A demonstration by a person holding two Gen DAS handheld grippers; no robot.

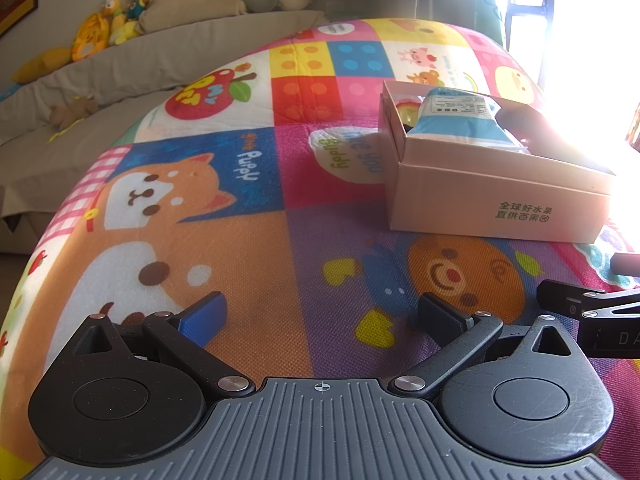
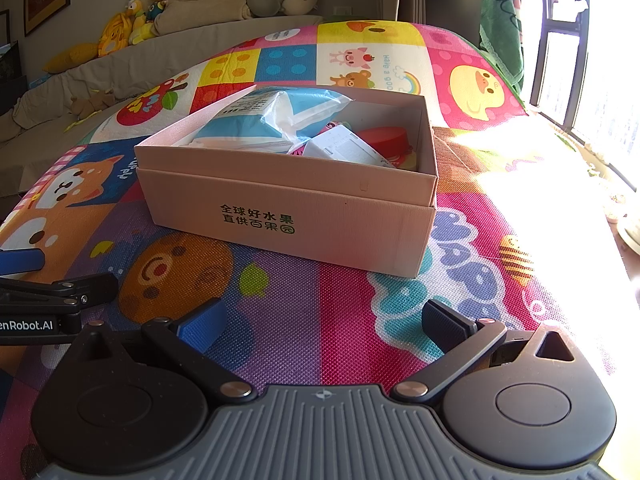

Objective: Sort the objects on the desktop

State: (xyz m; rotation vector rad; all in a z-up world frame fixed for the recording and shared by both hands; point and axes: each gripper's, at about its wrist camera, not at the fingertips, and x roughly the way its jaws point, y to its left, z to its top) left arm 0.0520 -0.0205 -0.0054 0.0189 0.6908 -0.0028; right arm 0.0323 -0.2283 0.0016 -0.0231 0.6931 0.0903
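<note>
Both our grippers idle: left gripper (image 1: pixel 322 314) and right gripper (image 2: pixel 322 322) have jaws spread wide, nothing between them, low over the cartoon play mat (image 2: pixel 352 320). Pink cardboard box (image 2: pixel 296 208) sits on the mat ahead, lid off. Inside we see a blue-and-white plastic packet (image 2: pixel 256 120), a small white box (image 2: pixel 344 148) and a red round item (image 2: pixel 382 138). Plush toys (image 1: pixel 120 16) line the sofa (image 1: pixel 120 64) behind.
</note>
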